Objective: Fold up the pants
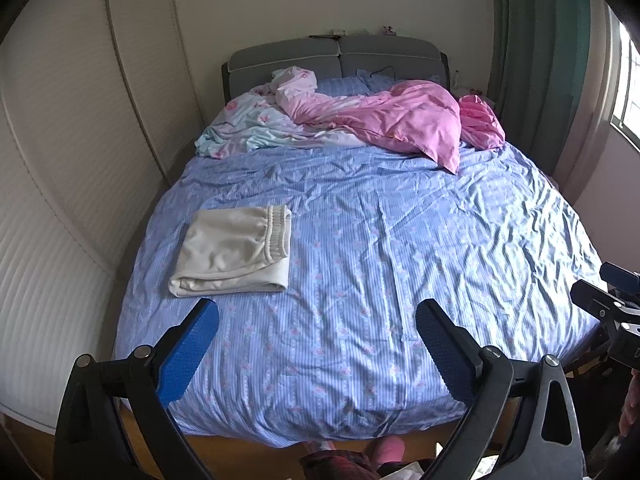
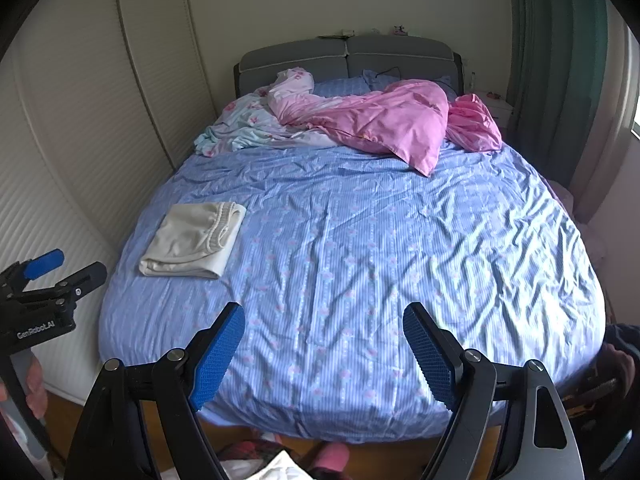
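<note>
**Folded pants lay on bed as both grippers stood wide and empty**

Two hand-held grippers hung over the foot of a bed, each tilted down toward the covers. The left gripper had its blue pads spread wide with nothing between them, only striped bedding showing through the gap. The right gripper also stood open, a little narrower, and it too held nothing. Part of a hand showed at the edge of the right wrist view, around the handle of the left gripper.

Beyond the fingertips, the pants, cream-coloured with a ribbed elastic waistband, rested in a neat folded rectangle on the left side of the blue bedspread, well apart from either gripper. Farther up the bed, a crumpled pink quilt and a pale floral sheet were heaped near the pillows. A grey padded headboard closed the scene against the wall, with a green curtain hanging at the right.
</note>
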The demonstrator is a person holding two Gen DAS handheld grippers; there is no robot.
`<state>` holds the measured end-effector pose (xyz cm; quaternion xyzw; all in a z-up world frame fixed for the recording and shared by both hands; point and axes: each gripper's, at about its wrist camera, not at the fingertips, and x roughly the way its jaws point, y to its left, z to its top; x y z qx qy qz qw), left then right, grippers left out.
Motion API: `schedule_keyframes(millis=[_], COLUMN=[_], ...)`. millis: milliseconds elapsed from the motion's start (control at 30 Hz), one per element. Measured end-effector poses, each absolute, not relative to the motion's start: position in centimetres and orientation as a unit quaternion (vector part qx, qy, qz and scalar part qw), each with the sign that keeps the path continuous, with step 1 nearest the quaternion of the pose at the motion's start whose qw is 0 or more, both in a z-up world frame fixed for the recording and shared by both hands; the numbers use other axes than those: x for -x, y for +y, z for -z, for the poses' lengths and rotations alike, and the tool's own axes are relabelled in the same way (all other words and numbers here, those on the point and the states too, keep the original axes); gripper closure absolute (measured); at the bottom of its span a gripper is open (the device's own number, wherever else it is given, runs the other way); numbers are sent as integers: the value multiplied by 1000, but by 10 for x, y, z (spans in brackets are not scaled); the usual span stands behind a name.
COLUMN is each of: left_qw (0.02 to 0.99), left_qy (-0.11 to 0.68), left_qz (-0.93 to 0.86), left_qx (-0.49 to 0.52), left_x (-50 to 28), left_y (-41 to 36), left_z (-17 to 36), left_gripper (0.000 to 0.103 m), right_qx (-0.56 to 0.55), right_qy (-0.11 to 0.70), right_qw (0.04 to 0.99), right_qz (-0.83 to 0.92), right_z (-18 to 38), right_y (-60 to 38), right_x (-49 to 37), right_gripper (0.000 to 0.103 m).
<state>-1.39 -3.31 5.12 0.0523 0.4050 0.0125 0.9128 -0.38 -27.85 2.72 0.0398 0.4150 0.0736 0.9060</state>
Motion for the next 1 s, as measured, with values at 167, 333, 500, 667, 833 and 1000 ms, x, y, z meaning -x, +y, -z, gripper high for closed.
schedule_keyframes(millis=[167, 333, 500, 667, 833, 1000], left_qw=[912, 913, 914, 915, 915, 915], left_qy=[406, 404, 402, 399, 399, 399], left_qz=[-5, 0, 3, -3, -4, -3], left_qx=[-57, -56, -58, -65, -64, -62], left_x=[14, 15, 15, 16, 16, 17], left_y=[-33, -33, -32, -32, -30, -30], left_z=[-52, -53, -52, -53, -52, -52], left_gripper=[2, 2, 2, 2, 2, 2], right_qx=[-39, -39, -38, -39, -40, -40], right_qy=[415, 415, 415, 414, 415, 417], right_qw=[906, 906, 906, 907, 906, 905], right_qz=[-76, -75, -74, -73, -72, -77], right_z=[-27, -26, -27, -28, -27, -31], right_y=[-280, -281, -280, -278, -275, -276], right_x=[4, 4, 5, 6, 6, 9], right_gripper=[21, 21, 21, 21, 21, 21])
